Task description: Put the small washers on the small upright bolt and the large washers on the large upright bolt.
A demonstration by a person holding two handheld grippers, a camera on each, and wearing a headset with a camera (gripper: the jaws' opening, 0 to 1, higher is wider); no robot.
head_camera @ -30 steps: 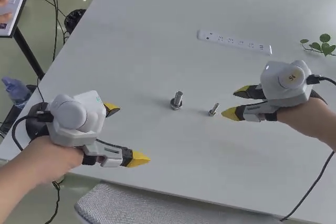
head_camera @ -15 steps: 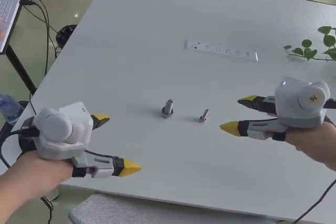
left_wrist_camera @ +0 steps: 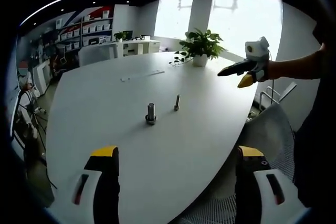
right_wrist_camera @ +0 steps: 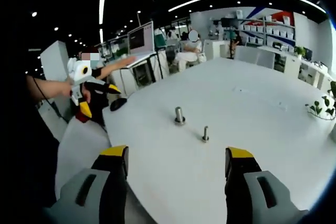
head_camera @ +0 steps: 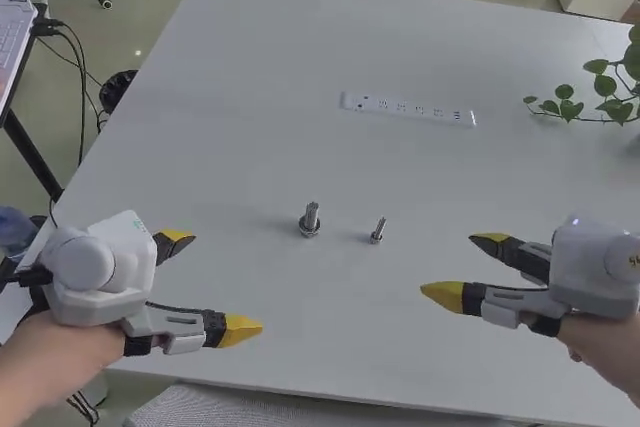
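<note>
Large upright bolt [head_camera: 310,219] and small upright bolt [head_camera: 377,231] stand side by side, a little apart, near the middle of the white table [head_camera: 250,87], with a power strip [head_camera: 407,109] well beyond them and a plant [head_camera: 590,97] at the far right edge.

The main change over the last second is in the right gripper [head_camera: 465,266]. Its yellow tips were just beside the small bolt; now they sit well apart from it, back toward the near edge of the table. The headset has also tilted, so everything lies lower in the head view, but the gap between those tips and the bolt has clearly grown. The left gripper [head_camera: 210,283] stays by the near left corner, about as far from the bolts as before.

Both grippers have their jaws spread wide with nothing between them, as each gripper view confirms.

A darker ring [head_camera: 309,230] circles the foot of the large bolt. It may be washers already stacked there, though it is too small to be sure.

Empty jaws drawn back to the table edge suggest the placing is finished, or paused between washers.
</note>
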